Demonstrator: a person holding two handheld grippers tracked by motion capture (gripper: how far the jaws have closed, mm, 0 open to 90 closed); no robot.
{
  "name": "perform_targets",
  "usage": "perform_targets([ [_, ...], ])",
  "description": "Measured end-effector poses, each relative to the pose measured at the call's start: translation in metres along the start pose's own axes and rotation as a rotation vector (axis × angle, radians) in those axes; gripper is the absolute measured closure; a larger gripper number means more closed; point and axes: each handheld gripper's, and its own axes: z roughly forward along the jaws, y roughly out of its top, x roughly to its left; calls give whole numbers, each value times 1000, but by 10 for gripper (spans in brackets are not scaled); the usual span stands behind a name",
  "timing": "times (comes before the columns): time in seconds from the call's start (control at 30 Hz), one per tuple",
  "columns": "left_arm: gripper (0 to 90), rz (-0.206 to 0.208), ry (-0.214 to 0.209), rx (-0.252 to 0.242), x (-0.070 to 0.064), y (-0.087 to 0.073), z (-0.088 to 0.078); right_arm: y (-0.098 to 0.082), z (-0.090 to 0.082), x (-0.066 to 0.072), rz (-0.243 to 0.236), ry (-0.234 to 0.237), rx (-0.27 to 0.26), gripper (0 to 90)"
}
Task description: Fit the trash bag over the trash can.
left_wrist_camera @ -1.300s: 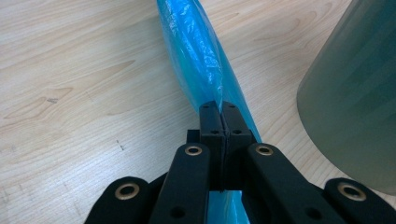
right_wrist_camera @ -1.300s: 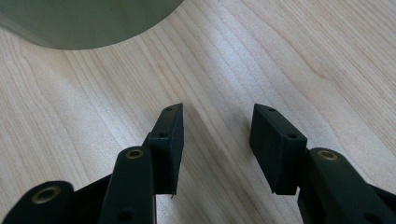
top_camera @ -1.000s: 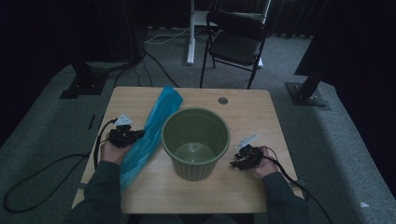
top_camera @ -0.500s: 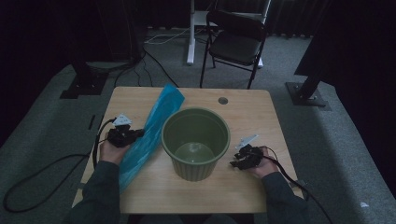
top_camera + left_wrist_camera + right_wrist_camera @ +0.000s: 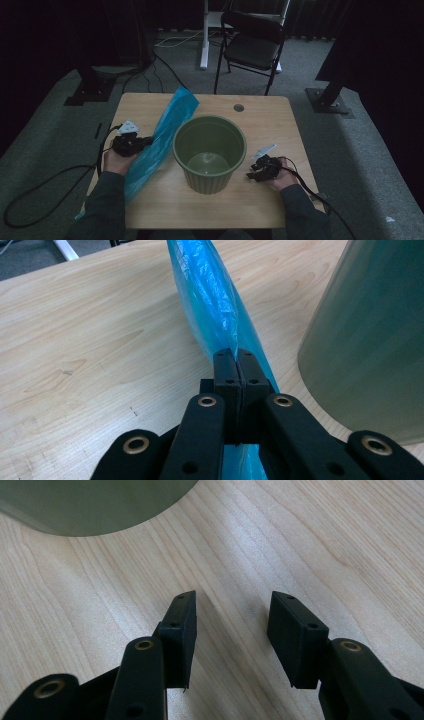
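Almost nothing has moved since the earlier frame: both your hands sit where they were, and the blue bag lies along the same diagonal.

Nearest you, your left tool (image 5: 131, 144) is pinched tight on the blue plastic bag (image 5: 159, 141); in the left gripper view the jaws meet with the thin film (image 5: 216, 305) caught between them. Your right tool (image 5: 263, 169) rests low over the bare worktop (image 5: 280, 130) at the right, jaws standing wide with nothing between them; in the right gripper view only wood grain lies between the jaws, and the bin's foot (image 5: 95, 502) sits just beyond them.

In the middle stands the green bin (image 5: 210, 152), upright and with no liner in it. The bag runs from the near left edge of the worktop, past your left tool, to the far left of the bin, lying flat and still folded, just beside the bin's wall.

Judging by this, you are at the start of lining the bin: the bag is gripped, and that is all that is done. Still to do, it seems: lift the bag, open its mouth with the free right tool, drop it inside and fold the edge over the rim.

Beyond the worktop, a black folding chair (image 5: 252, 42) stands on the grey floor.
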Motion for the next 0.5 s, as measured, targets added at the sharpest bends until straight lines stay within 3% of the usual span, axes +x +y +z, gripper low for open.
perform_targets([
  [0.5, 894, 38, -12, -29, -6, 11, -15, 0, 0, 0, 0, 0, 0, 540],
])
